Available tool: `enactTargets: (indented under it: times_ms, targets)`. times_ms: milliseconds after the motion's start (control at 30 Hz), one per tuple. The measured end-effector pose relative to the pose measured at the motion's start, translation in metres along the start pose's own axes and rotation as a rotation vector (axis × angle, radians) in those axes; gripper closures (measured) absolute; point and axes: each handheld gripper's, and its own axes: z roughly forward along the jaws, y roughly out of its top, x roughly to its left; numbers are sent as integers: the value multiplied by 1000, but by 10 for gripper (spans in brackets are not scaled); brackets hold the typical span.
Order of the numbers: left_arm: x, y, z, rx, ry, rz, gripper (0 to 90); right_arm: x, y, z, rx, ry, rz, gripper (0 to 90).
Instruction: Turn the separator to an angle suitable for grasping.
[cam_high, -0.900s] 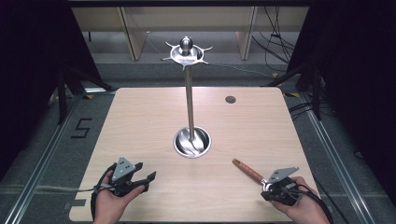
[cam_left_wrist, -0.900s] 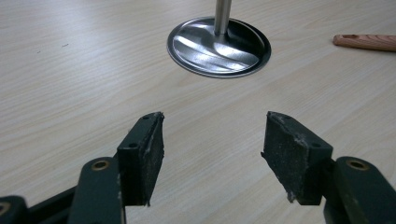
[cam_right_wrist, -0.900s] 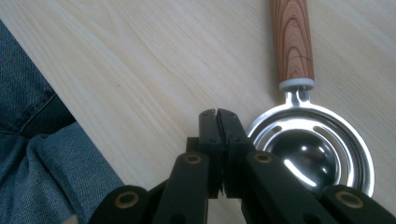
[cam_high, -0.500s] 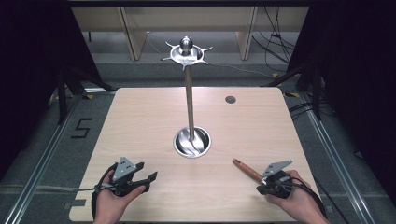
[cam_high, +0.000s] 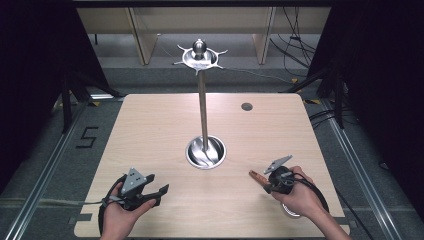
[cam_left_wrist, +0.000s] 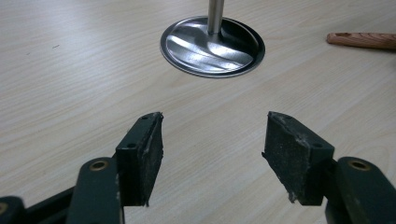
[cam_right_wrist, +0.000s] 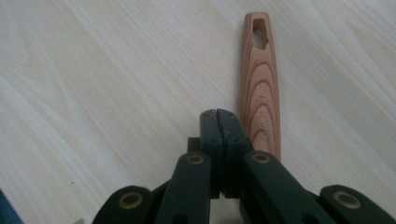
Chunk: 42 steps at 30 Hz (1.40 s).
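We see a slim reddish-brown wooden handle with a slotted hole at its tip (cam_right_wrist: 259, 84) lying flat on the pale wood-grain bench (cam_high: 150, 130), toward the near right corner. In the high view its long axis runs on a slant, the free end pointing toward the middle of the bench and the tall shiny steel stand with a round dished base (cam_high: 205, 151), while the other end is hidden under the right tool (cam_high: 269, 187). In the right gripper view we look along that axis: the handle stretches straight away from the camera, slotted end farthest, just beside the right tool's black jaws, which are pressed together with nothing between them; the handle lies alongside them, not within them. That view also gives us the grain rings and faint stamped lettering, too small to read. The left tool (cam_left_wrist: 212, 154) sits by the near left corner, its jaws spread wide over bare wood. From the left gripper view we get the stand's base near and the handle's end at the far right. A small dark round disc (cam_high: 246, 106) is near the far right corner.
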Motion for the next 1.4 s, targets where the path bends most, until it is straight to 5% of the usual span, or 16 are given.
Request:
enactTargets:
  times_ms: [300, 533, 633, 800, 1400]
  targets:
    - [-1, 1, 1, 0, -6, 1, 364, -7, -2, 10, 37, -20, 66, 900]
    - [0, 0, 1, 7, -3, 3, 363, -15, -2, 11, 28, -35, 61, 900]
    - [0, 1, 0, 5, 3, -2, 362, -18, 0, 12, 33, -36, 102, 900]
    - [0, 1, 2, 1, -8, 0, 362, -20, 4, 15, 6, -3, 120, 900]
    - [1, 1, 2, -5, -12, -12, 362, -28, 28, 31, -17, -26, 133, 900]
